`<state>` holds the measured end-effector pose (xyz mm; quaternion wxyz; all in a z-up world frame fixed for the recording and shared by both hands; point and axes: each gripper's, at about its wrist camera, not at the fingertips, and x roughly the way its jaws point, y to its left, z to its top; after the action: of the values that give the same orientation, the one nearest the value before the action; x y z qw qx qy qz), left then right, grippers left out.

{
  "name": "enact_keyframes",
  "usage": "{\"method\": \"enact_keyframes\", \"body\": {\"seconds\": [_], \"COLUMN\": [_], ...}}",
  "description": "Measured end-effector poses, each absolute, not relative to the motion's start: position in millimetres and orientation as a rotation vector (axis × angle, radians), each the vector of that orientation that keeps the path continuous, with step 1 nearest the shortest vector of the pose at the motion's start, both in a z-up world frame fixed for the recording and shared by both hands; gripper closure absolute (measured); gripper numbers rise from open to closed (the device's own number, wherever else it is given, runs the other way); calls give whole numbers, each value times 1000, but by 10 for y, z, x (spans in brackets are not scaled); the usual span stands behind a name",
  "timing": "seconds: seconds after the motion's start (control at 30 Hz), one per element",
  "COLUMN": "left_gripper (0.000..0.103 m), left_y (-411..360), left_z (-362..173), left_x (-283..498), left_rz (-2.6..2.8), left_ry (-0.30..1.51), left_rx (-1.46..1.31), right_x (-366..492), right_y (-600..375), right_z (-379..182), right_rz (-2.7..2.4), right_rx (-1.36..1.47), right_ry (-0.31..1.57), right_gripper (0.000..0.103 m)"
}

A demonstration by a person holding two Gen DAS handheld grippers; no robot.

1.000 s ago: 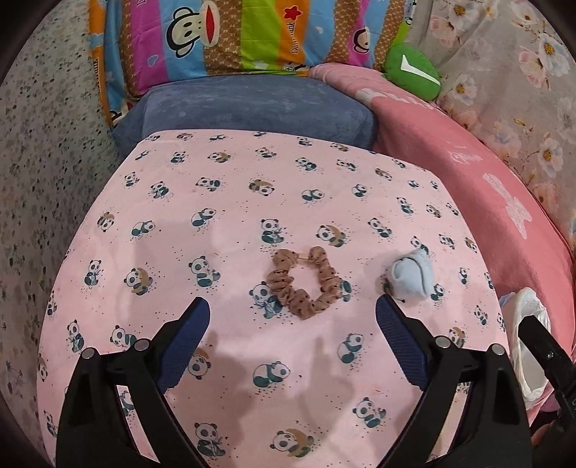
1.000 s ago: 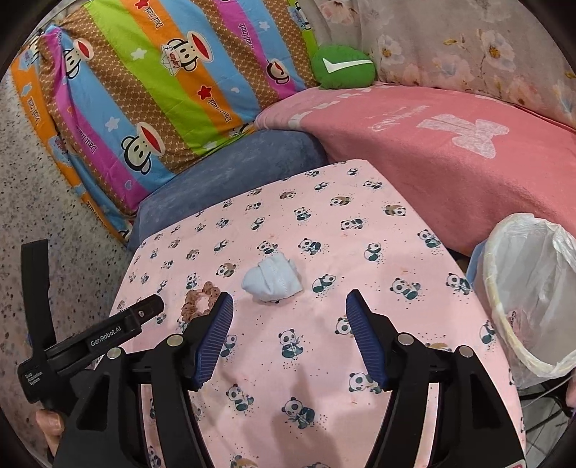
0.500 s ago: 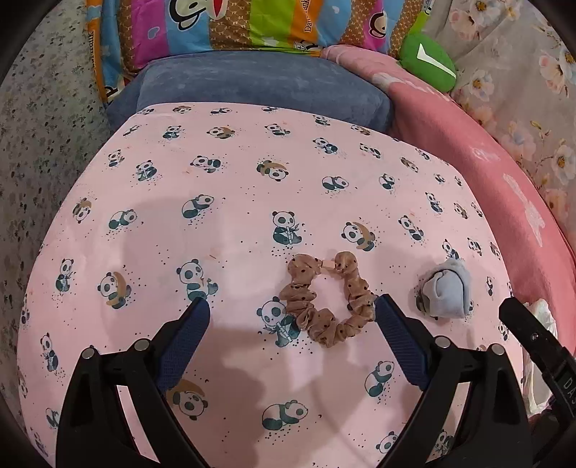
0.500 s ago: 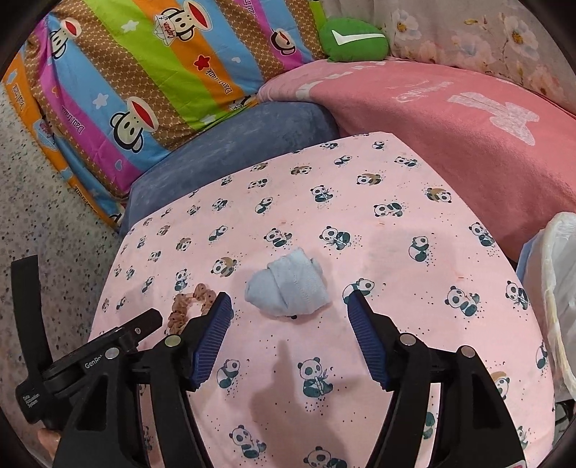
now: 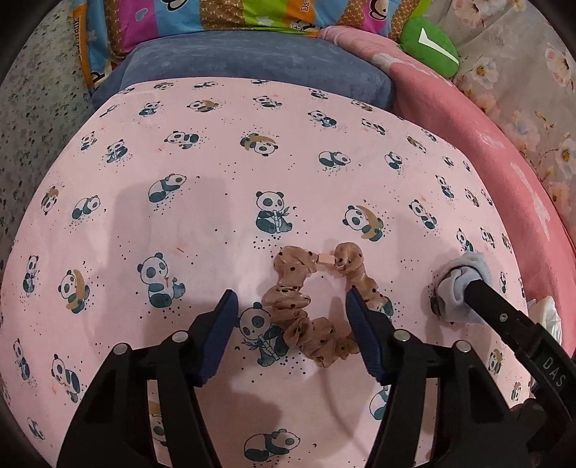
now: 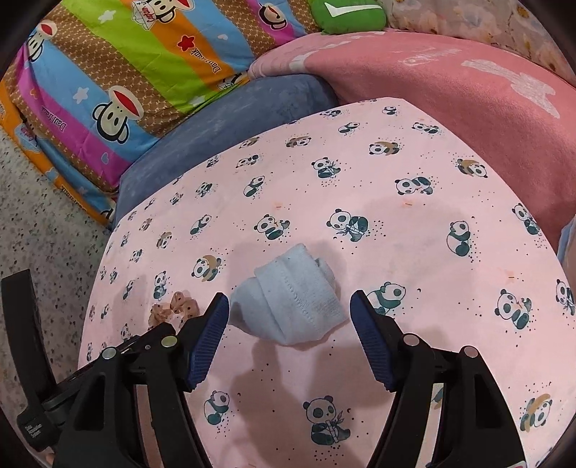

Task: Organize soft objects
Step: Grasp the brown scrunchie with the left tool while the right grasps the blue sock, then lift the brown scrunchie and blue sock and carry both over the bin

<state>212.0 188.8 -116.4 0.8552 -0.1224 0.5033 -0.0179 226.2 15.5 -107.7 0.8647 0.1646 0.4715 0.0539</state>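
Scrunchie between left tool jaws.

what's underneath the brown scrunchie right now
The brown scrunchie lies on the pink panda cloth, partly covering a printed panda. What lies beneath that cloth is hidden.

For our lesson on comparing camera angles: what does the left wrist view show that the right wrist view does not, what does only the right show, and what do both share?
Only the left wrist view shows the whole brown scrunchie between the jaws of the left gripper, which have just been closing but do not yet press it, and white plastic at the right edge.

Only the right wrist view shows the whole rolled pale blue sock between the open jaws of the right gripper.

Both show the panda-print cloth, blue cushion, striped pillow and green cushion.
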Motion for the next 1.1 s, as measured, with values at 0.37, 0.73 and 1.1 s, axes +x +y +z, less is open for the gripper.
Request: {"method": "enact_keyframes", "body": {"seconds": [0.37,0.73,1.1], "left_gripper": [87,87,87], "left_y": [1788,1352,681], "left_z": [-1100,-645,-51], "left_x": [2083,1882,1606], "left_rz": [-84,-144,-263], "left_ry": [1070,1001,906], "left_rx": [-270,-216,-132], "right_x": [2283,1868,1400], "right_y": [44,-227,-789], "right_z": [-1242,-815,-245], "right_rz": [153,162,120], "right_rx": [424,458,503], "right_ry": [1010,883,750], "right_gripper": [64,67,66]}}
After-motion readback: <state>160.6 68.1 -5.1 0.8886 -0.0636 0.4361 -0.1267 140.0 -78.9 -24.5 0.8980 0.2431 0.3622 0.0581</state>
